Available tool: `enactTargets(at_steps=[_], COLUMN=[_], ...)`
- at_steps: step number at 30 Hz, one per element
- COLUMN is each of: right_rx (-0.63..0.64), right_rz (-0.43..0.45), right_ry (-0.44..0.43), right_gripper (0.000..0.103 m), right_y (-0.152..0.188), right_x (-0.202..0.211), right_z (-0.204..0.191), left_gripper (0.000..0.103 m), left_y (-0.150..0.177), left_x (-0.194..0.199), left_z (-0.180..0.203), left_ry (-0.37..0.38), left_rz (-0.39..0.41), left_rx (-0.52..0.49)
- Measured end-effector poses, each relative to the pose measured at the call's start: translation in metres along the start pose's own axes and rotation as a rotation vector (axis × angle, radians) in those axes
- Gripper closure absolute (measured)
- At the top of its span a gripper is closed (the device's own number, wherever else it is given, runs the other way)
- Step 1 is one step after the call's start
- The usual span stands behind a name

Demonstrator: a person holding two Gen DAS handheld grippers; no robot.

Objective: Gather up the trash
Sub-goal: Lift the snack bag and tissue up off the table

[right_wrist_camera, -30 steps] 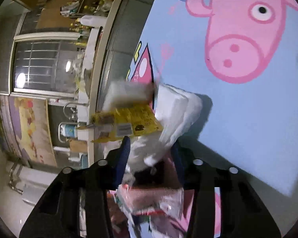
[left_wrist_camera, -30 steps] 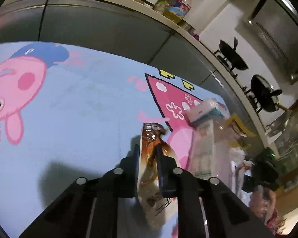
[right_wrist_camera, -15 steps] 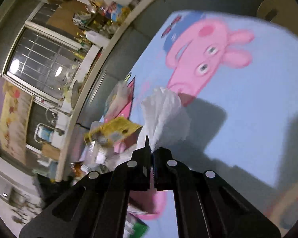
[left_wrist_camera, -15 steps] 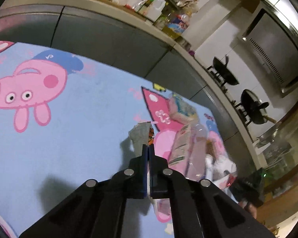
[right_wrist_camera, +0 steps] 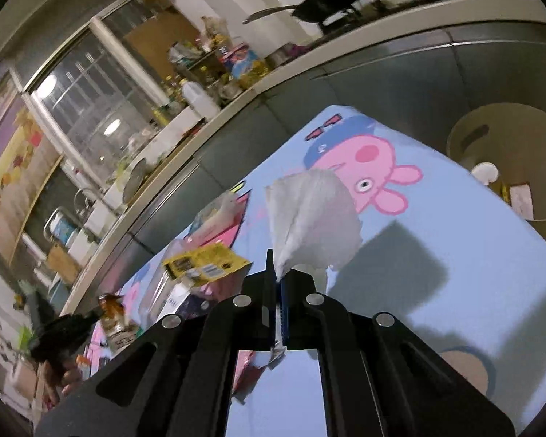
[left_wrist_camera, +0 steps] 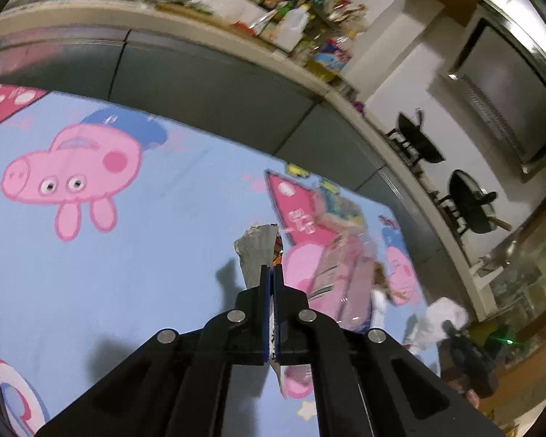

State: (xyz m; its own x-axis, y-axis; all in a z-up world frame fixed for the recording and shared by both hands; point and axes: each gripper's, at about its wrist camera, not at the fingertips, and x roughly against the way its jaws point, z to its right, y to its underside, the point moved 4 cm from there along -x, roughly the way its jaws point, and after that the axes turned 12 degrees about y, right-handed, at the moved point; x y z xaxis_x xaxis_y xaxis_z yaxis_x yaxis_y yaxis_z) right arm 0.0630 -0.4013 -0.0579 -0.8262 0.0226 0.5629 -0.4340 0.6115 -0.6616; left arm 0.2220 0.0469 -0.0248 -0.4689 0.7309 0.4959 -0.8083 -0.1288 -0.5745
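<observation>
My left gripper [left_wrist_camera: 272,273] is shut on a crumpled foil snack wrapper [left_wrist_camera: 255,251], silver outside and orange inside, held above the blue cartoon mat [left_wrist_camera: 127,255]. My right gripper [right_wrist_camera: 277,271] is shut on a white crumpled tissue [right_wrist_camera: 311,218], also lifted above the mat [right_wrist_camera: 436,255]. The left gripper with its wrapper also shows in the right wrist view [right_wrist_camera: 109,313]; the right gripper's tissue shows in the left wrist view [left_wrist_camera: 440,322]. A beige trash bin [right_wrist_camera: 506,160] stands at the mat's right edge, with trash inside.
More trash lies on the mat: a yellow packet [right_wrist_camera: 204,266], a clear plastic bag with cartons [left_wrist_camera: 338,266] and a pale wrapper [right_wrist_camera: 218,211]. Grey cabinet fronts [left_wrist_camera: 200,73] run behind the mat under a cluttered counter [left_wrist_camera: 302,18]. Pans [left_wrist_camera: 469,200] sit on a stove.
Both grippers closed fully on their items and lifted them off the mat. The views pulled back and up; the trash bin came into the right wrist view.
</observation>
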Motion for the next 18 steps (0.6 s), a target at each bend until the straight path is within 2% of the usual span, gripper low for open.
enactTargets(at_steps=[4,8,9,13,18], right_rx=[0.071,0.095,0.098,0.118,0.114], right_rz=[-0.015,-0.048,-0.056,-0.079,-0.106], right_ry=[-0.028,-0.032,-0.034,-0.035,-0.027], right_gripper=[0.101,0.101,0.101,0.101,0.101], right_y=[0.010,0.021,0.023,0.029,0.034], right_x=[0.002,-0.007,-0.009,-0.015,-0.023], right_z=[-0.019,-0.032,-0.035,-0.043,-0.047], left_gripper=[0.099,0.087,0.086,0.074,0.073], left_y=[0.011,0.019,0.020,0.020,0.025], left_x=[-0.009,-0.018,-0.020,-0.024,-0.034], left_z=[-0.024,-0.038,-0.040,-0.041,-0.039], left_ry=[-0.006,0.006,0.014,0.073,0.137], left_rz=[-0.038,-0.062,-0.066,-0.063,-0.080], left_rx=[0.087,0.148,0.155,0.186,0.210])
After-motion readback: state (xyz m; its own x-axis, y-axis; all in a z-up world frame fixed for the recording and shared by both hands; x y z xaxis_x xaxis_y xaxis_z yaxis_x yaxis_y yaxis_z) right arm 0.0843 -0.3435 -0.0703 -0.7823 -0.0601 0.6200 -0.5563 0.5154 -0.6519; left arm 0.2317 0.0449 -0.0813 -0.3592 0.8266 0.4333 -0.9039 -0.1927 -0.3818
